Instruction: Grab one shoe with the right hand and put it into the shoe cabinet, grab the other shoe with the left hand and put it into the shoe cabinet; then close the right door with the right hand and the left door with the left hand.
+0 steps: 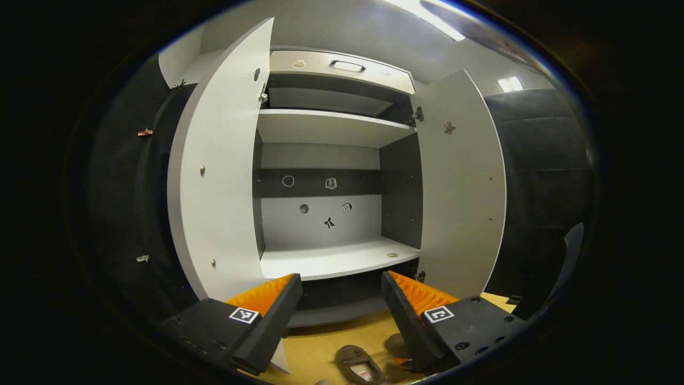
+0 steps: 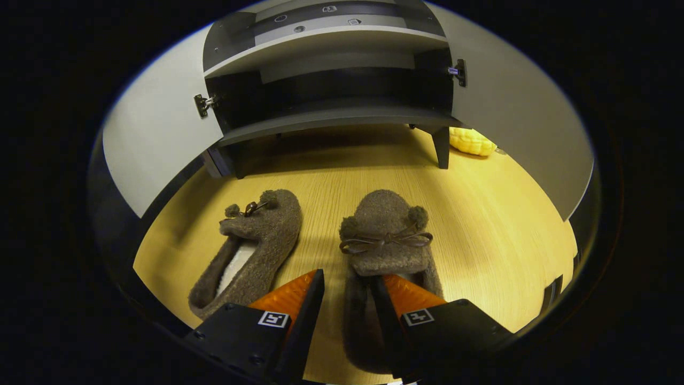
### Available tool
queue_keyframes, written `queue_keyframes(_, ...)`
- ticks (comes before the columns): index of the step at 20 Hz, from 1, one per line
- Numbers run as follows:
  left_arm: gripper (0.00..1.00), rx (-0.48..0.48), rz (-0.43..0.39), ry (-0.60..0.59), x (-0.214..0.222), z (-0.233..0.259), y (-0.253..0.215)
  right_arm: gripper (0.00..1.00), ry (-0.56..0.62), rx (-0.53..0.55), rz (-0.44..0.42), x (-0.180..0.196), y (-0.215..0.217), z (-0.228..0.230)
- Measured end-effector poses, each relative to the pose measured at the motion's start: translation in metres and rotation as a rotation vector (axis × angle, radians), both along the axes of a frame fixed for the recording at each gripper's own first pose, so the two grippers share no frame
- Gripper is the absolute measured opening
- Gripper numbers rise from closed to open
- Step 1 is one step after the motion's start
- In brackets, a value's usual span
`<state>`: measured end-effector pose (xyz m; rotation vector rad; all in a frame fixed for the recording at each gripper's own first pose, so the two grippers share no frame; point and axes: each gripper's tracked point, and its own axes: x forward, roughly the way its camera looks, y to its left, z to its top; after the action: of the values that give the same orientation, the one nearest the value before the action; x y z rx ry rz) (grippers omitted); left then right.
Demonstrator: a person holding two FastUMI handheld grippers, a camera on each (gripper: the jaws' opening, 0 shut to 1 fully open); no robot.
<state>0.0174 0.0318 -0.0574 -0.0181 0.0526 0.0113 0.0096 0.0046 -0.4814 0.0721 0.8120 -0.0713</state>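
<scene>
The right gripper point(image 2: 346, 299) is spread astride the near wall of the right shoe point(image 2: 382, 251), not yet clamped; the fuzzy wall could slip out. The left gripper point(image 1: 342, 299), spread, is held facing the shoe cabinet point(image 1: 331, 176)

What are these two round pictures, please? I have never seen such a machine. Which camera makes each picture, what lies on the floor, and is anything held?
There is no robot arm here: a person holds a two-finger gripper in each hand, and a camera rides on each gripper.

The left gripper view looks straight into the cabinet, whose two doors stand open. The left gripper is open and holds nothing.

The right gripper view looks down at the wooden floor in front of the cabinet. Two fuzzy brown shoes lie there: the left shoe and the right shoe. The right gripper is low over the right shoe, with one side of the shoe between its fingers. Whether they press on it I cannot tell. A yellow thing lies by the cabinet leg.
</scene>
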Motion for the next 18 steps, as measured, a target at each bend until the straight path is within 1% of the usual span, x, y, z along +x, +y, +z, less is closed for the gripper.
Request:
queue_keyframes(2, 0.96, 0.001, 0.010, 0.016, 0.001, -0.006, 0.004, 0.59, -0.001, -0.026, 0.002, 0.007, -0.003, -0.004)
queue_keyframes(4, 0.96, -0.002, 0.023, 0.033, 0.001, -0.012, 0.009, 0.57, -0.008, -0.040, -0.004, 0.016, -0.007, -0.009)
queue_keyframes(5, 0.96, -0.004, 0.029, 0.042, 0.000, -0.015, 0.012, 0.49, -0.008, -0.045, -0.009, 0.019, -0.009, -0.010)
queue_keyframes(6, 0.96, -0.006, 0.036, 0.047, 0.000, -0.017, 0.014, 0.55, -0.010, -0.044, -0.011, 0.021, -0.010, -0.012)
queue_keyframes(7, 0.96, -0.007, 0.043, 0.052, -0.001, -0.018, 0.016, 0.53, -0.014, -0.069, -0.021, 0.022, -0.015, -0.008)
queue_keyframes(9, 0.96, -0.007, 0.055, 0.057, -0.003, -0.020, 0.019, 0.28, -0.015, -0.059, -0.022, 0.021, -0.014, -0.011)
queue_keyframes(10, 0.96, -0.006, 0.058, 0.060, -0.004, -0.021, 0.020, 0.29, -0.011, -0.057, -0.019, 0.024, -0.014, -0.013)
queue_keyframes(11, 0.96, -0.006, 0.059, 0.064, -0.005, -0.023, 0.019, 0.35, -0.006, -0.060, -0.012, 0.024, -0.014, -0.013)
queue_keyframes(13, 0.96, -0.008, 0.059, 0.072, -0.006, -0.026, 0.017, 0.34, -0.020, -0.078, -0.007, 0.024, -0.015, -0.008)
queue_keyframes(14, 0.96, -0.008, 0.058, 0.077, -0.006, -0.026, 0.016, 0.20, -0.027, -0.103, -0.011, 0.026, -0.018, -0.009)
queue_keyframes(15, 0.96, -0.007, 0.059, 0.080, -0.007, -0.028, 0.015, 0.05, -0.001, -0.099, 0.007, 0.023, -0.016, -0.013)
queue_keyframes(18, 0.95, 0.005, 0.060, 0.082, -0.011, -0.028, 0.013, 0.05, -0.002, -0.079, 0.027, 0.024, -0.014, -0.012)
